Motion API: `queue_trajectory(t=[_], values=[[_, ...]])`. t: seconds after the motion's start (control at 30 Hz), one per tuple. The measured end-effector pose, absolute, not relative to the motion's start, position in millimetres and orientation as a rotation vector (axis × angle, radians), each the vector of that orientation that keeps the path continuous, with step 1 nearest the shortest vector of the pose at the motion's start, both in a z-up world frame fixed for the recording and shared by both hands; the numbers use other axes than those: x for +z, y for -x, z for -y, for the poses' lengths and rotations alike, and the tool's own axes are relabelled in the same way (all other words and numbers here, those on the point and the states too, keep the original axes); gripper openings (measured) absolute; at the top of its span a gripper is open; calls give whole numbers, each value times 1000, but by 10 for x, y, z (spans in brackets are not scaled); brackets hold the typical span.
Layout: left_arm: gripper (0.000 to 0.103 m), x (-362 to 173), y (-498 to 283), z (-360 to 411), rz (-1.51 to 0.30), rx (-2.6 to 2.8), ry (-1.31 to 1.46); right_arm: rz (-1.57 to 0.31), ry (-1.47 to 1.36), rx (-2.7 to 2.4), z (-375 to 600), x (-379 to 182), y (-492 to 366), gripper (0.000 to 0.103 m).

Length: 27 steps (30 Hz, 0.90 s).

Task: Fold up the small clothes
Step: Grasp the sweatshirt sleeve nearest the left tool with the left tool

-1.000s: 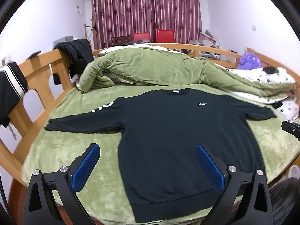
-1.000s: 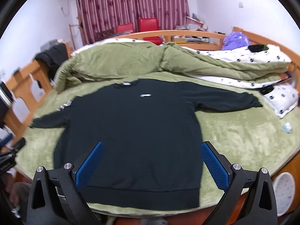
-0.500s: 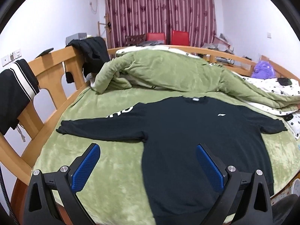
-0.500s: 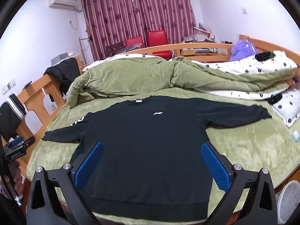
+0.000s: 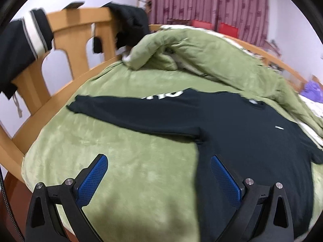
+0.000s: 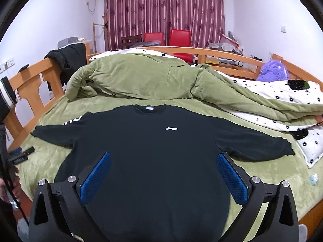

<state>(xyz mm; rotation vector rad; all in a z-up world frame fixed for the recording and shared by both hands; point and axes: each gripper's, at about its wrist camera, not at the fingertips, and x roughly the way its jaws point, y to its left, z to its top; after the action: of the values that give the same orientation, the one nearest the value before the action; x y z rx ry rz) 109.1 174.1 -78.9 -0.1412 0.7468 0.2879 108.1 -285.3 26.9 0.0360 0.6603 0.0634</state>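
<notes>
The left wrist view is smeared by motion blur: the white lettering (image 5: 161, 96) on the sleeve of the black long-sleeved sweatshirt (image 5: 232, 133) cannot be read, and its neck label (image 5: 254, 101) is only a pale streak. That garment's right sleeve and near hem run off the frame's right and lower edges. In the right wrist view the near hem is hidden behind the black body of the right hand-held gripper (image 6: 164, 178), and the sleeve lettering (image 6: 73, 120) is cut short by a fold. At the left edge only a sliver of the left hand-held gripper (image 6: 21, 154) shows, so how its jaws stand there cannot be told. The small pale blue object (image 6: 313, 178) on the green plush bed cover (image 6: 272, 173) is too small to identify.
</notes>
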Motion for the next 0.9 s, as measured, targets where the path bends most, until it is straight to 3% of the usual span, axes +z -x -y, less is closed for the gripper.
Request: queue_trajectory(t=[0.17,0.23,0.4,0.6,0.83,0.87,0.9], values=[[102,-1148,-1524,-2173,-818,345,171,-689,-121,127,2745,49,-1495,102],[96,-1260,-1690,-2355,-822,380,185,-721,-96,126,2662,-66,-1680,100],[96,-1510,-2109,-2801,-851,417,210,-795,-15,120,2456,-289,-2103,95],[92,-1830,-2447,-3429,-841,467,414,-795,39,153,2172,-391,-2614,93],[78,-2082,-2790,-3803,-834,584,445,-834,-13,186,2033,-895,-2791,92],[75,-2078,-2850,-3790,-827,600,417,-841,-16,180,2048,-1008,-2787,92],[60,-2074,-2887,-3783,-824,608,396,-860,-16,175,2069,-1096,-2787,92]])
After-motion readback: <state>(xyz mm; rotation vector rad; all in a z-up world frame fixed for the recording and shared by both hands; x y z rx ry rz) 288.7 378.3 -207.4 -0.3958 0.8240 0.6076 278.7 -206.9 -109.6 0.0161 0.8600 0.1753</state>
